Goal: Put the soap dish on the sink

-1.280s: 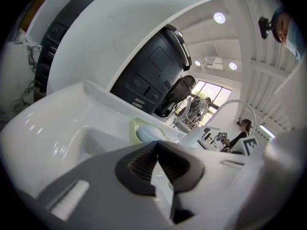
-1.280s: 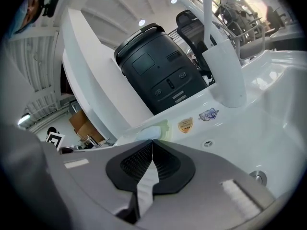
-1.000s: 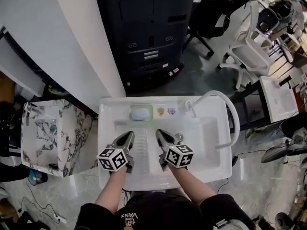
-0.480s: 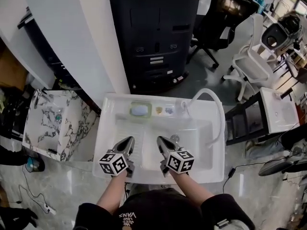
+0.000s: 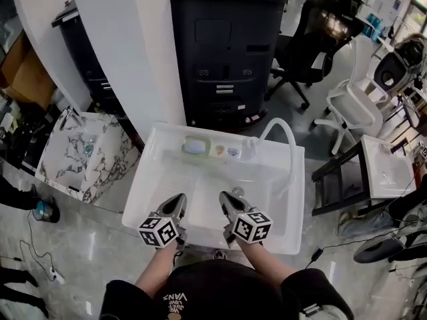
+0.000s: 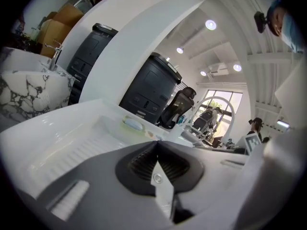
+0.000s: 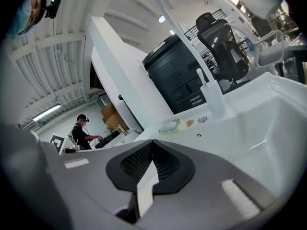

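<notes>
Dish (image 5: 195,147) with a pale soap bar in it, standing on the far ledge of the sink (image 5: 267,192). It lies ahead of both grippers and well apart from them, across the basin. From the left gripper (image 5: 179,199) it sits a little nearer its line than from the right gripper (image 5: 224,197). Both grippers hover over the near part of the basin. Each has its jaws closed together with nothing between them, as the left gripper view (image 6: 156,145) and the right gripper view (image 7: 152,145) show.

With the dish (image 6: 133,124) already on the sink and neither gripper near it, the task looks complete.

Handling, as judged from its look: the dish (image 7: 169,126) appears to be a small, pale green, shallow tray, probably light and stiff. Its surface is likely slick, more so if wet. The bar seems to rest loose and could slide out if the dish tips.

A hold on the raised rim, one jaw inside and one outside, at a long side clear of the bar, would suit. The dish should be kept level throughout.
</notes>
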A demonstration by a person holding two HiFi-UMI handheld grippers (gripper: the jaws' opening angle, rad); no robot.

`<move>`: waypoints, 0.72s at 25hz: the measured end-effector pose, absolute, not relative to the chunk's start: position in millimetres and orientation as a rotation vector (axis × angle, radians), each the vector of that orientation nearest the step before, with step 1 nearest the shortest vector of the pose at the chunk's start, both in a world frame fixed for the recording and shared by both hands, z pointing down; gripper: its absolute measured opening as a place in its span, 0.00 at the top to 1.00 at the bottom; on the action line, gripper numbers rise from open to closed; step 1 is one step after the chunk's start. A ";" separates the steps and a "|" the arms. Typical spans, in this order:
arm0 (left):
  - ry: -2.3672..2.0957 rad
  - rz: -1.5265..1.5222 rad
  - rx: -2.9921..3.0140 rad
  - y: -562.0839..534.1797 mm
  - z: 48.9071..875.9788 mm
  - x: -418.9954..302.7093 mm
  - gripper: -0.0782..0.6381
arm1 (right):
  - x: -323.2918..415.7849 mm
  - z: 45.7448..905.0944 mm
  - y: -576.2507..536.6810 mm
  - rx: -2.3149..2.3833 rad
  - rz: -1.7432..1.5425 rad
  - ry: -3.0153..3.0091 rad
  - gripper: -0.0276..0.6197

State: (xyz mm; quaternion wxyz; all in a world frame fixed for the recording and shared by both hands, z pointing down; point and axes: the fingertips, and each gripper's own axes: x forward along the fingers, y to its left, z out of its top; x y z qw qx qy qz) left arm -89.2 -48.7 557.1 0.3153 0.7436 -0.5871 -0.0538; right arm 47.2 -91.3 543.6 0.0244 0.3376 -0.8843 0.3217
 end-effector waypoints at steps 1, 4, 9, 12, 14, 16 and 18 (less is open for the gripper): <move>-1.558 -0.147 1.955 -44.4 556.0 -86.1 0.82 | 50.4 541.8 -87.8 1.031 0.990 -2.743 0.95; -1.580 -0.164 1.949 -33.8 550.9 -76.5 0.82 | 59.7 537.7 -76.5 0.985 0.973 -2.749 0.95; -1.595 -0.176 1.944 -15.7 547.3 -62.7 0.82 | 75.9 533.7 -61.7 0.946 0.946 -2.755 0.95; -1.608 -0.163 1.951 -3.0 546.2 -56.8 0.82 | 85.7 532.3 -53.6 0.953 0.953 -2.760 0.95; -1.623 -0.154 1.952 5.4 545.5 -55.5 0.82 | 89.7 532.2 -47.0 0.955 0.964 -2.758 0.95; -1.639 -0.156 1.942 13.3 545.3 -55.6 0.82 | 91.9 533.0 -39.4 0.943 0.972 -2.752 0.95; -1.651 -0.164 1.931 20.0 545.6 -55.0 0.82 | 93.8 533.9 -32.8 0.927 0.973 -2.747 0.95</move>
